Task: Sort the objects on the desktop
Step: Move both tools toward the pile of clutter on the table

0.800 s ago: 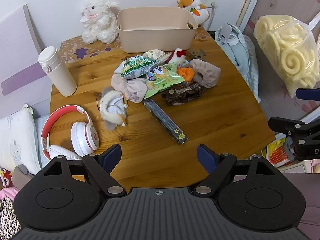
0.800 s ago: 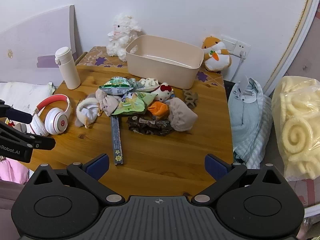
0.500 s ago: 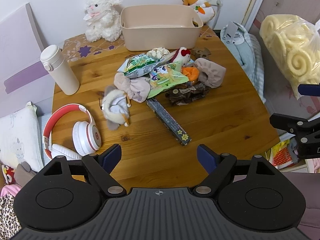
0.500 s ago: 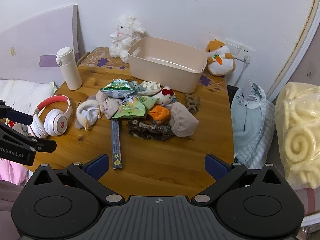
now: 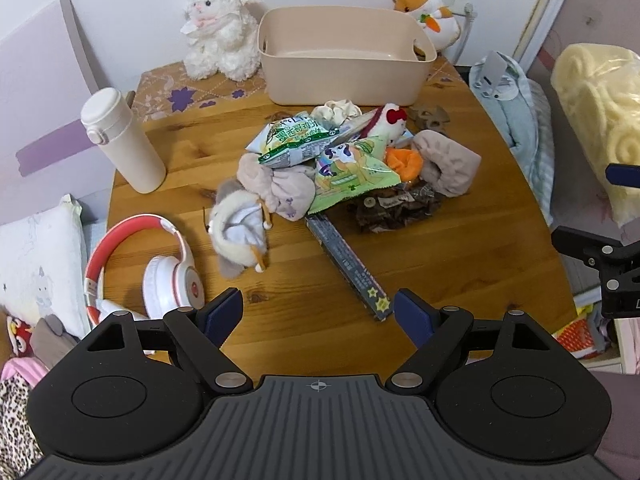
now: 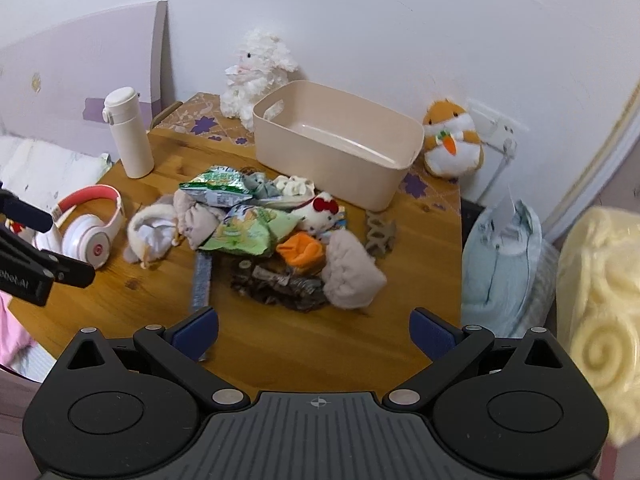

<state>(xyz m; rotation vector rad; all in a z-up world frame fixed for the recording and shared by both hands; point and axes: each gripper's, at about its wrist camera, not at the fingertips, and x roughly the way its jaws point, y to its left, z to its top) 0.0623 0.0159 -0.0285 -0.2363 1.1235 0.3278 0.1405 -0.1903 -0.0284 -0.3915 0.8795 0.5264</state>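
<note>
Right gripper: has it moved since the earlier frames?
Yes. The right gripper has advanced toward the pile; the beige bin sits lower and larger in its view, and its jaws are open.

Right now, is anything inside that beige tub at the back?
The beige tub looks empty: its bare floor shows in the right view. The strip of floor behind its near wall stays hidden.

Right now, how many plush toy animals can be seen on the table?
3 clearly: a white lamb left of the beige bin, an orange hamster to the bin's right, and a small white plush with a red bow in the pile. The pile may hide more.
</note>
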